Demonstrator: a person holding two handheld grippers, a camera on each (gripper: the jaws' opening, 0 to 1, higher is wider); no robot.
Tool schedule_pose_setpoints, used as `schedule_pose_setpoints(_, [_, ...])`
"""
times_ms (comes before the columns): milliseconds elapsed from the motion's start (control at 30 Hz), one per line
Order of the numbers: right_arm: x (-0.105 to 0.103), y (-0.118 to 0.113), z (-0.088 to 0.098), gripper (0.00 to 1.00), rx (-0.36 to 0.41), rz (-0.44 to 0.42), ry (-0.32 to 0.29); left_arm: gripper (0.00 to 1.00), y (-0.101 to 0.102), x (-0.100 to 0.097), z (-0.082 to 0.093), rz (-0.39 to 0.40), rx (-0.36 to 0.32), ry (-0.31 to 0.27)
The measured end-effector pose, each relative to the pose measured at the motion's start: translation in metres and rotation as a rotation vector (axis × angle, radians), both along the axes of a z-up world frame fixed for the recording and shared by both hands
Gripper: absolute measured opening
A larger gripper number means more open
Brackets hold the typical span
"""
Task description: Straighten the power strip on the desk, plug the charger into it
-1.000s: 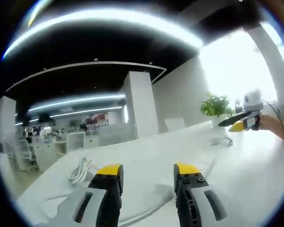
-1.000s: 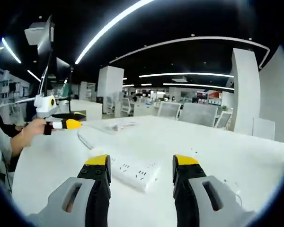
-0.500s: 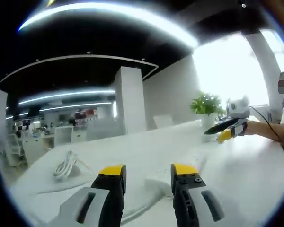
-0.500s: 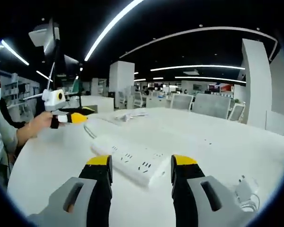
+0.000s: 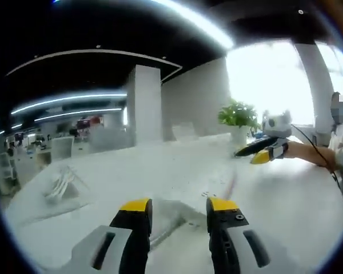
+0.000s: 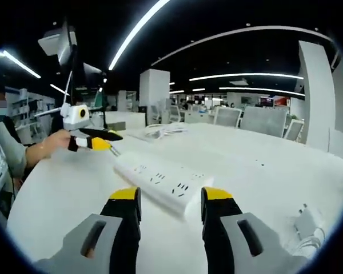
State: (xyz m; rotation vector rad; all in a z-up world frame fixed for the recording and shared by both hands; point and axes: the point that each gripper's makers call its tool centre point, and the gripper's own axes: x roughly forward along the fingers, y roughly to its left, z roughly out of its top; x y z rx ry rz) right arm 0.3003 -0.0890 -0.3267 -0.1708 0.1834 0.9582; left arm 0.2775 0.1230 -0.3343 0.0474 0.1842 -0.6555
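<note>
Right gripper view has the right gripper (image 6: 169,195) low centre, jaws apart, framing the strip (image 6: 163,181) end, probably lining up a grab; charger (image 6: 306,221) waits lower right, left gripper (image 5: 178,205) also apart

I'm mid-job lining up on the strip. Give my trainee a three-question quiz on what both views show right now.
1. True or false: the right claw is shut on the power strip.
2. The charger lies to which side of the strip in the right gripper view?
A. left
B. right
3. Fill in: the coiled cable rests on the ___.

Key: 1 false, open; 2 B; 3 desk.
</note>
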Motion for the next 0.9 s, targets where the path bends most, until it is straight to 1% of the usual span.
schedule_pose_setpoints(167, [0.004, 0.001, -0.006, 0.37, -0.014, -0.001, 0.007, 0.38, -0.009, -0.002, -0.006, -0.023, 0.009, 0.014])
schedule_pose_setpoints(267, [0.006, 0.002, -0.013, 0.36, -0.018, 0.002, 0.032, 0.38, -0.014, -0.004, -0.01, -0.041, 0.022, 0.023])
schedule_pose_setpoints(367, [0.006, 0.004, -0.018, 0.35, -0.025, 0.01, 0.044, 0.37, -0.017, -0.004, -0.016, -0.046, 0.049, 0.032])
schedule_pose_setpoints(533, [0.006, 0.007, -0.023, 0.34, -0.025, 0.02, 0.061, 0.34, -0.02, -0.004, -0.02, -0.057, 0.054, 0.05])
schedule_pose_setpoints(667, [0.007, 0.008, -0.024, 0.33, -0.029, 0.024, 0.067, 0.35, -0.022, -0.004, -0.026, -0.062, 0.063, 0.065])
schedule_pose_setpoints(767, [0.01, 0.008, -0.025, 0.33, -0.017, 0.025, 0.079, 0.34, -0.025, -0.004, -0.028, -0.069, 0.059, 0.073])
schedule_pose_setpoints(900, [0.011, 0.008, -0.025, 0.32, -0.011, 0.024, 0.085, 0.34, -0.029, -0.004, -0.031, -0.078, 0.074, 0.079])
